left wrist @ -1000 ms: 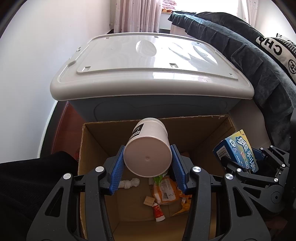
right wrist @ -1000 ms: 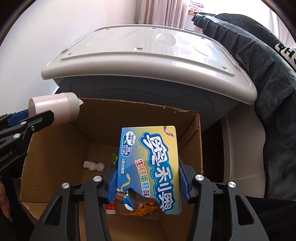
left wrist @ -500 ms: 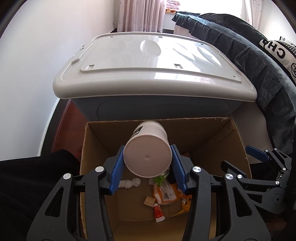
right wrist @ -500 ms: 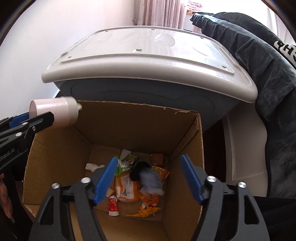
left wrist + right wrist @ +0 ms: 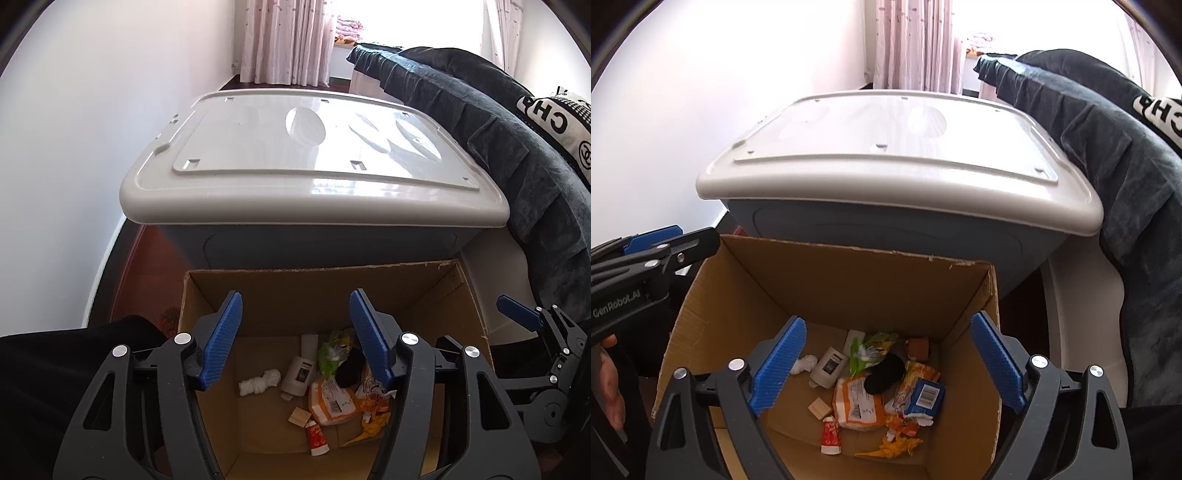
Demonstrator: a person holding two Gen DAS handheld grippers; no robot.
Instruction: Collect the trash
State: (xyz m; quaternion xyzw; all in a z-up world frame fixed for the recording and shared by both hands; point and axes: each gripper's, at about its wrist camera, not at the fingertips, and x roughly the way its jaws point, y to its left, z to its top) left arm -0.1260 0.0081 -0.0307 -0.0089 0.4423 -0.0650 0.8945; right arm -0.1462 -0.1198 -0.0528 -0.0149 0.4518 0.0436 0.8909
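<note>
Above the cardboard box (image 5: 849,280), both grippers tilt steeply downward; the left gripper (image 5: 295,332) and right gripper (image 5: 886,365) have just been opening, nothing between their jaws. Below lie the white cup (image 5: 829,367) and blue packet (image 5: 925,397) among trash

Two wrist fisheye views, both looking steeply down from close above.
Each faces the open cardboard box (image 5: 469,291) (image 5: 991,291); both share its littered floor and the grey bin lid (image 5: 314,162) (image 5: 886,147) beyond.
</note>
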